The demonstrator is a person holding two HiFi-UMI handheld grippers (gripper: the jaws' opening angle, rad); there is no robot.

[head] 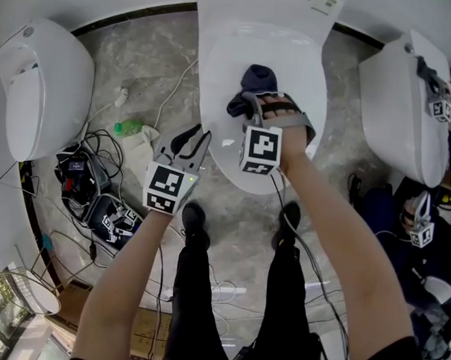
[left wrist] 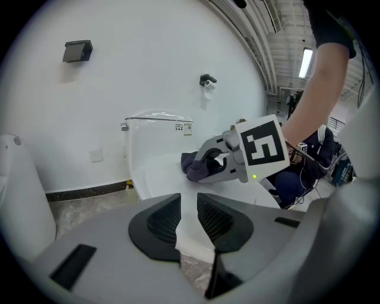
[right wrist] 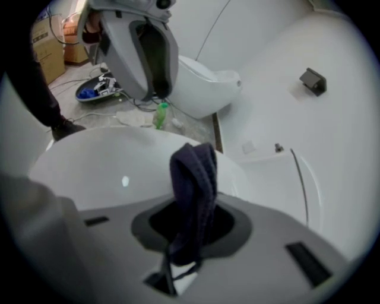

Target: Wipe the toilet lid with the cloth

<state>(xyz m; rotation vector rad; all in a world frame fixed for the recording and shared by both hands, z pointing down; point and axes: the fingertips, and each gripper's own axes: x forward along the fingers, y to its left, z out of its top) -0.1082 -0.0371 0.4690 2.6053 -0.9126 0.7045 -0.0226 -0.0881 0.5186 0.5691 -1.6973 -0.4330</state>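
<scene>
The white toilet lid (head: 231,56) lies closed in the middle of the head view. A dark navy cloth (head: 256,83) rests bunched on it, and my right gripper (head: 257,104) is shut on it, pressing it onto the lid. In the right gripper view the cloth (right wrist: 193,178) stands up between the jaws over the lid (right wrist: 101,172). My left gripper (head: 190,141) hovers beside the lid's front left edge, jaws drawn together to a thin slit with nothing in them. The left gripper view shows the right gripper (left wrist: 215,158) and the cloth (left wrist: 192,165).
Two more white toilets stand at the left (head: 43,85) and right (head: 408,101). A green bottle (head: 128,126), cables and a dark case (head: 108,215) litter the marble floor on the left. My shoes (head: 195,216) stand before the bowl. Another person's gripper (head: 421,233) shows at the right.
</scene>
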